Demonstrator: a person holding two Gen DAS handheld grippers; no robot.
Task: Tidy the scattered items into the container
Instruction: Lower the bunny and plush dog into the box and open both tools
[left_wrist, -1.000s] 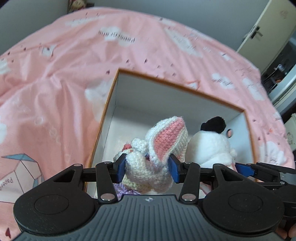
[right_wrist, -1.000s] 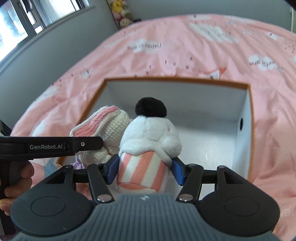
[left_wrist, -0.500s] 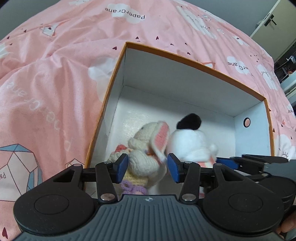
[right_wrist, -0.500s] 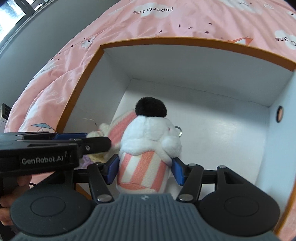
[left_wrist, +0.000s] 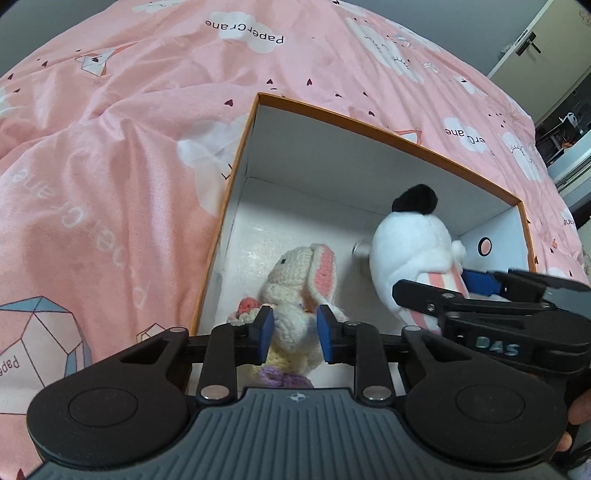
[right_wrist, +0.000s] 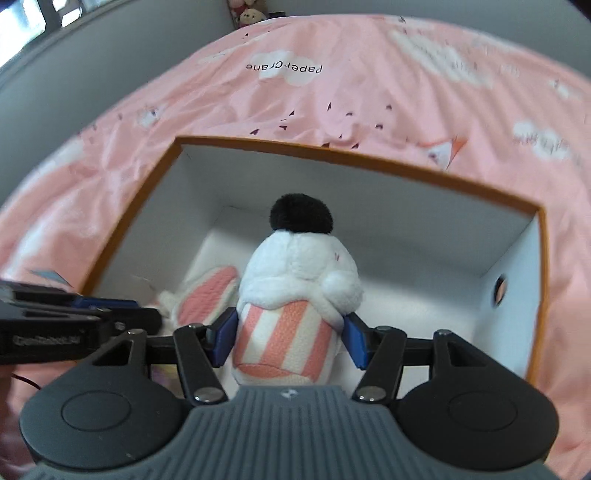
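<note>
- A box (left_wrist: 236, 173) with orange rim and white inside walls was set on a pink bedspread (left_wrist: 110, 166); the spread was wrinkled, printed with white clouds, small hearts and "PaperCrane" lettering.
- A round hole was seen in the box's right wall.
- A grey wall and a cabinet door were seen beyond the bed in the left view; plush toys (right_wrist: 245, 11) were seen far back against the wall in the right view.
- The bunny (left_wrist: 295, 295), crocheted, cream with a pink-lined floppy ear, was inside the box near its left wall, upright.
- The left gripper (left_wrist: 294, 330) was closing, its blue pads pressed on the bunny's body.
- The cupcake (right_wrist: 295, 295), plush, with fluffy white top, black pompom and pink-white striped base, was over the box interior, just right of the bunny.
- The right gripper (right_wrist: 288, 338) was held partly apart, its pads clamped on the cupcake's striped base.
- The two grippers were close side by side, each crossing the other's view and hiding part of the box floor.
- A fingertip was glimpsed at the left view's right edge.
</note>
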